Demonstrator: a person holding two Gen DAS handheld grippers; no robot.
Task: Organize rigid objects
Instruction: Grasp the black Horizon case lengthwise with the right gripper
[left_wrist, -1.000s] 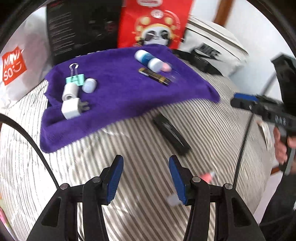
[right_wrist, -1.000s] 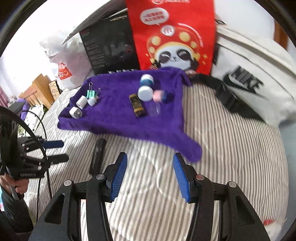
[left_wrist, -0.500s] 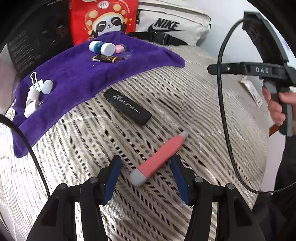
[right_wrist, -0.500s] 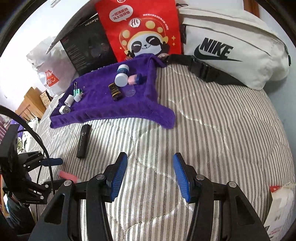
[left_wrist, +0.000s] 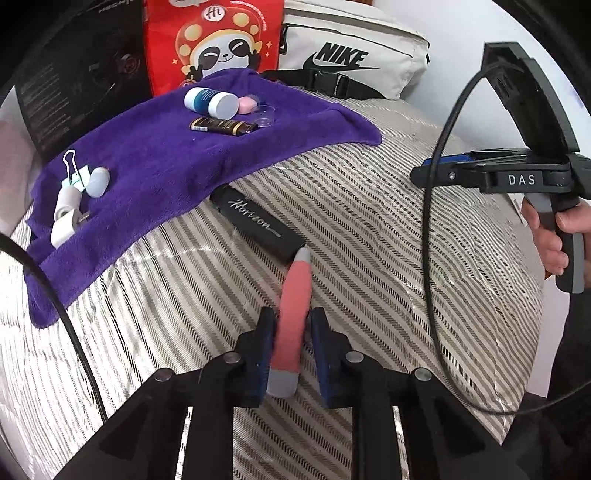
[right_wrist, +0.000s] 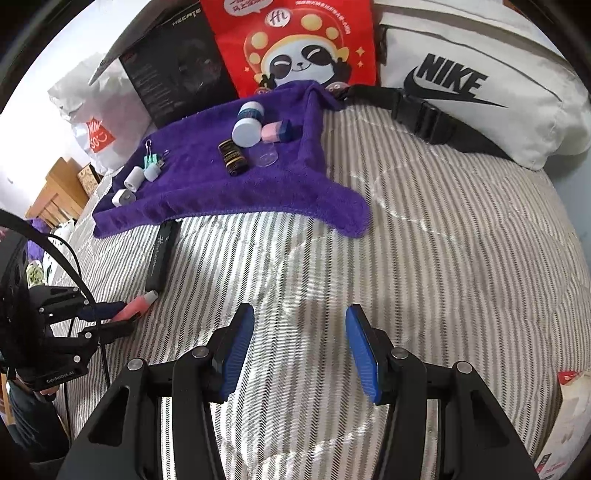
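My left gripper (left_wrist: 291, 328) is shut on a pink stick with grey ends (left_wrist: 293, 314) lying on the striped bedcover; it also shows in the right wrist view (right_wrist: 135, 306). A black "Horizon" bar (left_wrist: 258, 225) lies just beyond its tip, partly under the purple towel (left_wrist: 155, 158). On the towel lie a blue-white jar (left_wrist: 210, 101), a dark tube (left_wrist: 221, 126), a pink eraser (left_wrist: 247, 105), a binder clip (left_wrist: 75, 173) and white plugs (left_wrist: 66, 218). My right gripper (right_wrist: 299, 350) is open and empty above the bedcover.
A red panda bag (right_wrist: 295, 48), a black box (right_wrist: 177, 74) and a white Nike bag (right_wrist: 480, 85) stand behind the towel. A white shopping bag (right_wrist: 88, 122) is at the far left. The bed's right edge drops off (left_wrist: 532, 350).
My left gripper moved forward over the pink stick and closed on it. The right gripper drifted a little closer to the towel and stayed open.
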